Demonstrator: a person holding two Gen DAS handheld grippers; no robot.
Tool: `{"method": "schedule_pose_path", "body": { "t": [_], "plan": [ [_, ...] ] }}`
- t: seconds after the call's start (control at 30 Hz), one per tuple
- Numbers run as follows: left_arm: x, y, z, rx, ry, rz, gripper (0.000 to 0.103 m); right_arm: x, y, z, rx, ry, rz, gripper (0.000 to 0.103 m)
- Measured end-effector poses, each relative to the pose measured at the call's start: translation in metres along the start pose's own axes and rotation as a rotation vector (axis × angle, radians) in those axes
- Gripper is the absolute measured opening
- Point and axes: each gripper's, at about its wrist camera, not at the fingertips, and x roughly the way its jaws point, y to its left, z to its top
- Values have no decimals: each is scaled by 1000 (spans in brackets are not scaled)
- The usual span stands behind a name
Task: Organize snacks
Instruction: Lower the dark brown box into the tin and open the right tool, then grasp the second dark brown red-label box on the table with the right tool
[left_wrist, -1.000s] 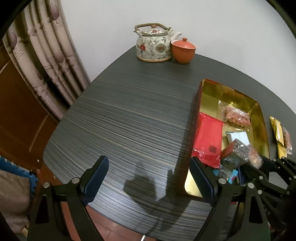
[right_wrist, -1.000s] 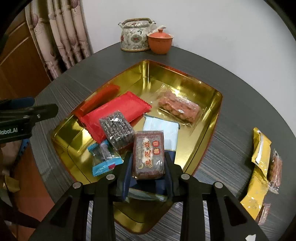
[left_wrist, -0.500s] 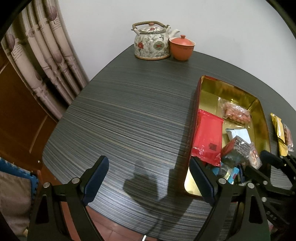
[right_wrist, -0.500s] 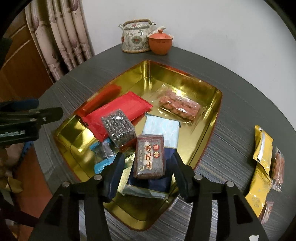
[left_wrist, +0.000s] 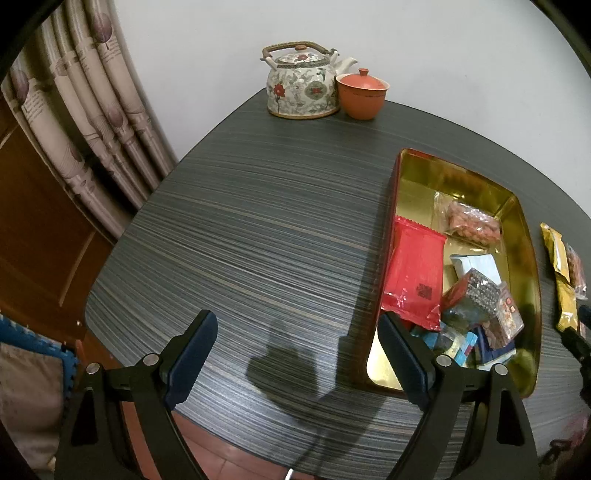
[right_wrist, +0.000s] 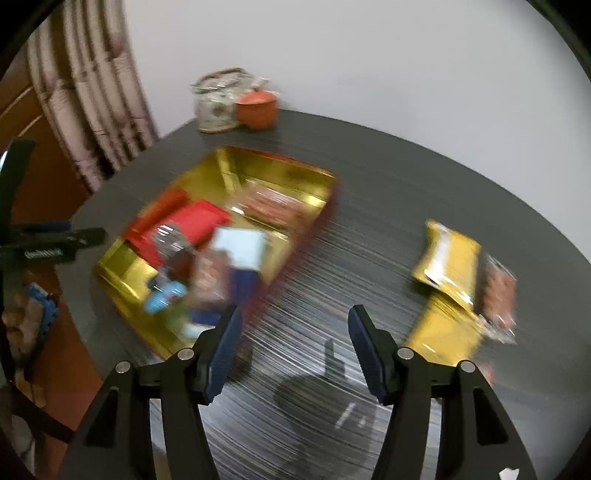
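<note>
A gold tray (left_wrist: 532, 258) on the dark striped table holds several snack packs: a red packet (left_wrist: 415, 273), a clear pack of orange pieces (left_wrist: 471, 225) and a brown labelled pack (left_wrist: 506, 317) lying on the pile at its near end. My right gripper (right_wrist: 295, 310) hovers over bare table between the tray (right_wrist: 280, 158) and two yellow packets (right_wrist: 448, 258). Its jaws are opening and nothing is between them; this view is blurred. My left gripper (left_wrist: 295, 319) stands open and empty over the table, left of the tray.
A flowered teapot (left_wrist: 301, 88) and an orange lidded cup (left_wrist: 362, 94) stand at the table's far edge by the wall. A clear pack of reddish snacks (right_wrist: 498, 291) lies beside the yellow packets. Curtains (left_wrist: 92, 110) hang at the left, past the table's rounded edge.
My right gripper opened off the brown labelled pack, left it in the tray, and swung right toward the yellow packets. The left gripper stayed where it was.
</note>
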Motion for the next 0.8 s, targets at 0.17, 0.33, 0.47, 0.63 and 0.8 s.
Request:
{"method": "schedule_pose_path", "body": {
  "t": [0.17, 0.33, 0.47, 0.63, 0.8],
  "plan": [
    [-1, -2, -2, 14, -2, 0, 89, -6, -45, -22, 72, 30, -74, 57],
    [-1, -6, -3, 32, -1, 1, 89, -13, -84, -44, 143, 48, -130, 57],
    [-1, -8, -3, 43, 0, 1, 89, -18, -105, -60, 183, 63, -161, 57],
    [-1, -10, -4, 53, 3, -4, 89, -14, -117, -70, 216, 73, -182, 57],
    [-1, -13, -3, 60, 5, -6, 89, -7, -123, -70, 213, 72, -206, 56]
  ]
}}
